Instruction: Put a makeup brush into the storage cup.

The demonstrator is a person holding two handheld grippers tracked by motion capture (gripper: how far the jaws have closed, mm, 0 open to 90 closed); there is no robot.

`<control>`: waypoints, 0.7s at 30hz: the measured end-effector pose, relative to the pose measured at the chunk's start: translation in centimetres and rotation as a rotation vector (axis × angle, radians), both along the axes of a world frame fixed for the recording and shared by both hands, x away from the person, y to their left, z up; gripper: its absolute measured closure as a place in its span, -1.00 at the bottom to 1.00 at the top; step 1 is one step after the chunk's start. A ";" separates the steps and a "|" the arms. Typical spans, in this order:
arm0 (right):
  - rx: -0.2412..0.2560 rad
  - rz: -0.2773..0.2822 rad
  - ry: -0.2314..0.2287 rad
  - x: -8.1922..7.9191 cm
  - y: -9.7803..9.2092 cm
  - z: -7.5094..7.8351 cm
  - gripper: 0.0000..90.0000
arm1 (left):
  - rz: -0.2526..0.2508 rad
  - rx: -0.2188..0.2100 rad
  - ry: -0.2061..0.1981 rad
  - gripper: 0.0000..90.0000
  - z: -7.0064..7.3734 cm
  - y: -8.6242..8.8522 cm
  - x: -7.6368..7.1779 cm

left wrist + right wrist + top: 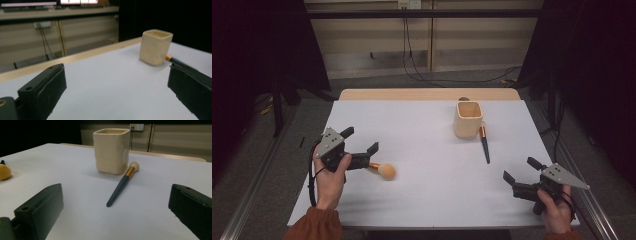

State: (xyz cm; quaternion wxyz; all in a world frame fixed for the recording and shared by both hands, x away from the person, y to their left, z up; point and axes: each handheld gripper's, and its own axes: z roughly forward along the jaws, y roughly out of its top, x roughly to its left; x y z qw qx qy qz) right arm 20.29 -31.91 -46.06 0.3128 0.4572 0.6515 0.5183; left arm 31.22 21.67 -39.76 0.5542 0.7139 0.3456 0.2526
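The left tool [360, 140] is released, its jaws wide apart, nothing between them, held low over the white counter [427, 195] well to the left of the cream cup [469, 119]. A round-headed makeup brush [384, 170] lies just beside that tool, on the side away from the cup. The right tool [520, 169] is likewise released and grasps nothing, nearer the person than the cup and to its right. Between that tool and the cup lies a dark-handled brush [123, 183], its pale head touching or nearly touching the cup's base.
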 end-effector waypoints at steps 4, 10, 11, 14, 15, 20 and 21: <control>-0.001 0.001 0.004 0.0 0.1 0.0 -1.00 | -0.023 -0.007 0.009 -0.96 -0.1 -0.1 0.7; 0.002 0.000 0.006 0.1 0.1 0.0 -1.00 | -0.057 0.023 0.019 -0.95 0.2 -0.4 2.1; 0.004 -0.001 0.007 0.1 0.1 0.0 -1.00 | -0.061 0.029 0.023 -0.94 0.1 -0.4 2.2; 0.001 0.001 0.006 0.0 0.0 0.0 -1.00 | -0.070 0.026 0.048 -0.95 0.0 -0.5 2.5; 0.001 0.000 0.006 0.0 0.0 0.0 -1.00 | -0.065 0.048 0.066 -0.95 -0.2 -0.5 2.7; -0.001 -0.003 0.007 0.0 0.0 0.0 -1.00 | -0.095 0.084 0.105 -0.95 -0.3 -0.4 3.1; 0.000 -0.002 0.007 0.0 0.0 -0.1 -1.00 | -0.083 0.100 0.122 -0.96 -0.2 -0.5 3.2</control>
